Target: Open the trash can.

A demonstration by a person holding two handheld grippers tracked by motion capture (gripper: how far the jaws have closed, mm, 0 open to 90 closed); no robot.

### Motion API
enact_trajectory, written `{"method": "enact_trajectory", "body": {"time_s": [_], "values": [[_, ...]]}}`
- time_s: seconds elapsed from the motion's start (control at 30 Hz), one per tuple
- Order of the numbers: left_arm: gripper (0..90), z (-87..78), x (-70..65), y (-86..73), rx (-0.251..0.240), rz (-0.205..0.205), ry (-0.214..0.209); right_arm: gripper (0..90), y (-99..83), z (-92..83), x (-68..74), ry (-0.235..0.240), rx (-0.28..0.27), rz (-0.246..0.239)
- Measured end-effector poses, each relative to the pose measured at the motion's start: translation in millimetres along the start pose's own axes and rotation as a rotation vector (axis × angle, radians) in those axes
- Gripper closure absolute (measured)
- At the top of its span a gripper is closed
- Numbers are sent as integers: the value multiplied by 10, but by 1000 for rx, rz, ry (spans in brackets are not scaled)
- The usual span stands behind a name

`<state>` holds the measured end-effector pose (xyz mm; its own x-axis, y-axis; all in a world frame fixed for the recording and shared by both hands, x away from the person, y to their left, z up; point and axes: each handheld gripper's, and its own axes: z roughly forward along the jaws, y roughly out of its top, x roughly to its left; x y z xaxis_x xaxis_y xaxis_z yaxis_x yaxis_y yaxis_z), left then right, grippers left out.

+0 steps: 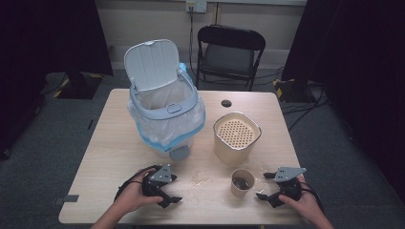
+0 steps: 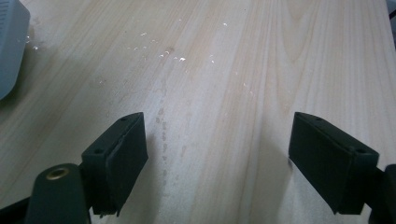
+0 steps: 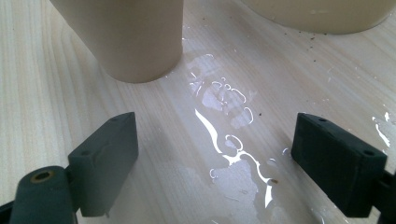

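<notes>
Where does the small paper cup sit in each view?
High view: the small paper cup stands low centre-right, left of the right gripper.
Left gripper view: bare wet table, cup not in frame.
Right gripper view: cup wall at top left.
Shared landmark: the spilled liquid beside the cup.

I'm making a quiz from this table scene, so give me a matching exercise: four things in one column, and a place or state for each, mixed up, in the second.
Things:
1. paper cup
2. beige strainer container
3. lined bin
4. spilled liquid

Places or states:
A. lid raised, bag inside
B. perforated insert on top
C. on the tabletop between the right gripper's open jaws
D. small, dark contents, nearest the right gripper

Pairs: 1-D, 2-B, 3-A, 4-C
</notes>
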<state>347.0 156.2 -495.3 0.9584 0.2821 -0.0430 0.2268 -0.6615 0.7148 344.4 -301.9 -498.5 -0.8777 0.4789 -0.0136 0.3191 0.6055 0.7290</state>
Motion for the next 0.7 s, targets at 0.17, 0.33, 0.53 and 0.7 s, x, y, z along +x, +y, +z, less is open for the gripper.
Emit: {"method": "enact_trajectory", "body": {"time_s": [0.17, 0.33, 0.53, 0.7], "values": [[150, 8, 7, -58, -42, 3, -13, 145, 19, 6, 12, 1, 5, -9], [149, 1, 8, -76, -40, 24, 0, 147, 34, 17, 35, 12, 4, -13], [143, 7, -2, -73, -40, 31, 4, 146, 68, 8, 57, 42, -38, -1], [137, 8, -9, -69, -36, 32, 8, 146, 110, -13, 68, 75, -73, 3]]}}
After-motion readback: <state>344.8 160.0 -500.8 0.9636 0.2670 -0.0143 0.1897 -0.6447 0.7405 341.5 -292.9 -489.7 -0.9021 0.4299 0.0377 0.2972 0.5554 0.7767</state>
